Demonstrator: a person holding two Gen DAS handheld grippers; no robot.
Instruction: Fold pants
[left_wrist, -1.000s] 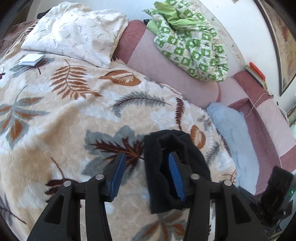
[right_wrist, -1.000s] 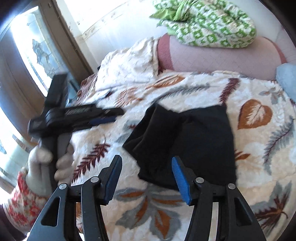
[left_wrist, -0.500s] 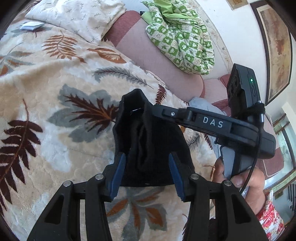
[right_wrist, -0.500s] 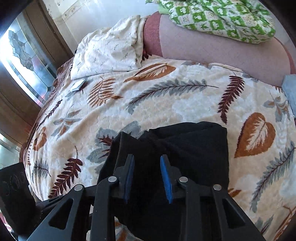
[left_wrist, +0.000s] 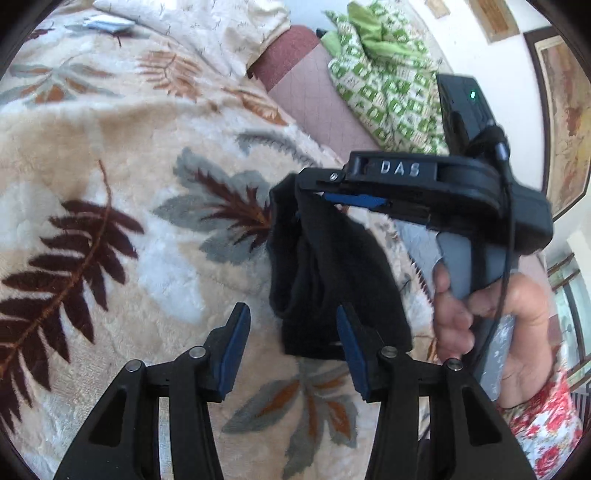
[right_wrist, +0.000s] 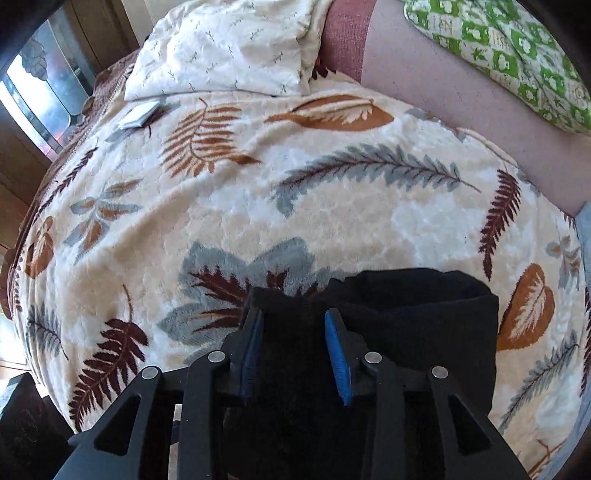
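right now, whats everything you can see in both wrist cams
pants: one, black, hanging bunched from the right gripper above the blanket
blanket: one, cream with brown and grey leaves, covering the bed
pillow: one, cream with small sprigs, at the head of the bed
quilt: one, green and white check, piled on the headboard
headboard: one, pink and maroon, padded, behind the blanket
packet: one, white, flat, beside the pillow
picture: one, framed, on the wall
left gripper: black, blue pads, open, just short of the pants
right gripper: black, blue pads, clamping the pants
right hand: bare, on the grey handle
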